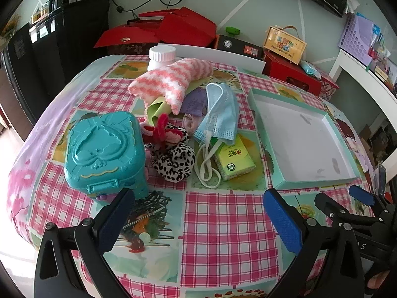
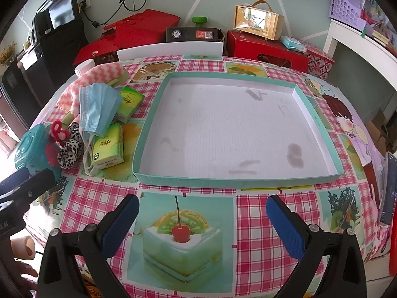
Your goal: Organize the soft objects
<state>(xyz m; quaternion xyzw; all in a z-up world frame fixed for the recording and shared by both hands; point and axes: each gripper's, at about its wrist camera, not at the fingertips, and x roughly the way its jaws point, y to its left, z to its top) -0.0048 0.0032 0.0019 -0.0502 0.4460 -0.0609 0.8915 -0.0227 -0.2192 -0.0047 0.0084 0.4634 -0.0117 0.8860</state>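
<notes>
Here both claws gape; mask (image 1: 220,109) beside tray (image 2: 148,134)

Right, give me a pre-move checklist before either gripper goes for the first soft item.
1. Left gripper open, holding nothing: ok.
2. Right gripper open, holding nothing: ok.
3. Shallow teal box has nothing in it, ready to receive: ok.
4. Blue face mask lies on top of the pile, reachable: ok.
5. Mask's ear loops free of the green tissue pack: not ok, they lie against it.
6. Leopard scrunchie clear of the red hair tie: cannot tell.
</notes>
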